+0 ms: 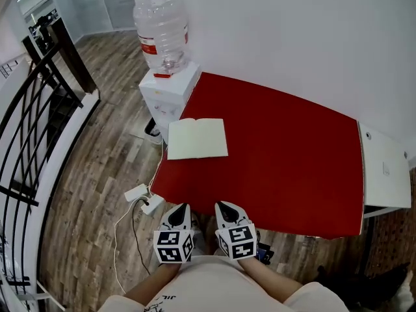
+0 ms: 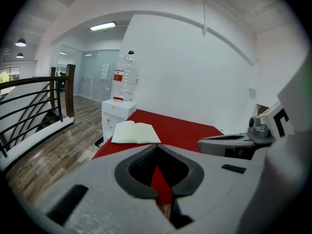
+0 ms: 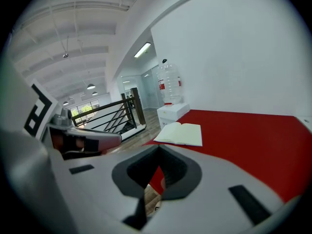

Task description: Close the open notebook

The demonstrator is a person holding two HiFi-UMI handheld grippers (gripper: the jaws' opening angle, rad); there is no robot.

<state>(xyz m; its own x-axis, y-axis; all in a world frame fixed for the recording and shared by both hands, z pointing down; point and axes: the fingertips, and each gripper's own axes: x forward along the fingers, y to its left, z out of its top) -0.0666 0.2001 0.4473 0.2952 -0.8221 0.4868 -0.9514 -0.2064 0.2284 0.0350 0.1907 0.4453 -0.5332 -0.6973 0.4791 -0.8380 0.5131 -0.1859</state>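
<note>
**Item:** notebook (image 1: 197, 138), open, flat, pages up, on the red table (image 1: 292, 174). It lies against the left edge, towards the far-left corner, and the left page may overhang slightly.

**Tools:** your left gripper (image 1: 181, 208) and right gripper (image 1: 225, 207) both have jaws together and empty. They are at the near edge, well apart from the book.

**Hazards:**
- A leftward shove on the cover could slide the book off that edge, towards the water dispenser (image 1: 170, 96).
- Closed tips may snag single pages and crease them.

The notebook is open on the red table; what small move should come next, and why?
Probably carry the left claw forward toward the notebook. It lies open and flat on the left side of the table, while this claw and the right claw are shut and empty at the near edge.
</note>
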